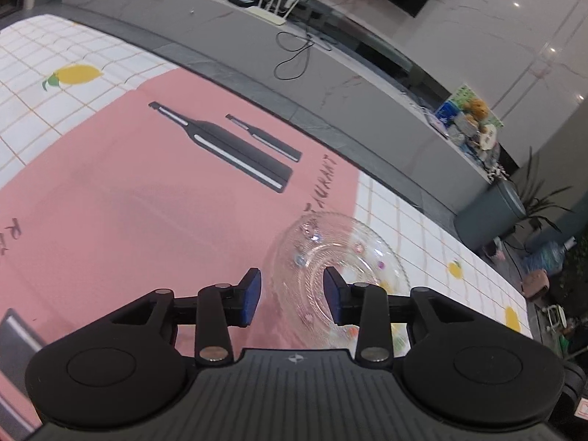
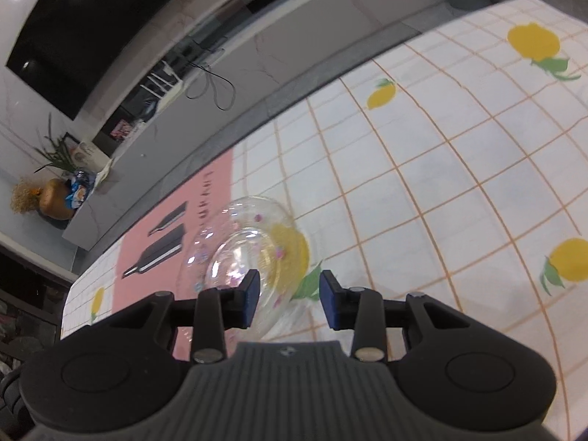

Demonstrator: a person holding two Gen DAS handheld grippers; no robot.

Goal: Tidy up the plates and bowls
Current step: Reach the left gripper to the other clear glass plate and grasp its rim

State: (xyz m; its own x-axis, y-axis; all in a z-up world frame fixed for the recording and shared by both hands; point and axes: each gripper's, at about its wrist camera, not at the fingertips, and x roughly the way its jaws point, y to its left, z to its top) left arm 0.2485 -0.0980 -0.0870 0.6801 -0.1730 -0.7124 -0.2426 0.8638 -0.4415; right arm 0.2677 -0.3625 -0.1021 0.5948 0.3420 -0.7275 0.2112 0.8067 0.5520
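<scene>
A clear glass plate (image 1: pixel 352 257) with ridged rings and coloured dots lies on the table, half on the pink mat (image 1: pixel 128 202) and half on the lemon-print cloth (image 1: pixel 422 242). My left gripper (image 1: pixel 294 294) hovers over its near left rim, open; the blue pads do not touch the glass. In the right wrist view a clear, dotted glass bowl (image 2: pixel 242 246) shows blurred at the mat's right edge. My right gripper (image 2: pixel 290 299) is open at its near side. The left fingertip (image 2: pixel 251 299) overlaps the glass, and the right one stands clear of it over the cloth.
The checked cloth (image 2: pixel 459 169) stretches wide to the right. Beyond the table's far edge runs a low grey cabinet (image 1: pixel 257 47) with a router (image 1: pixel 272 11) and cables. A dark flat object (image 1: pixel 14 352) sits at the near left. A potted plant (image 1: pixel 540 198) stands far right.
</scene>
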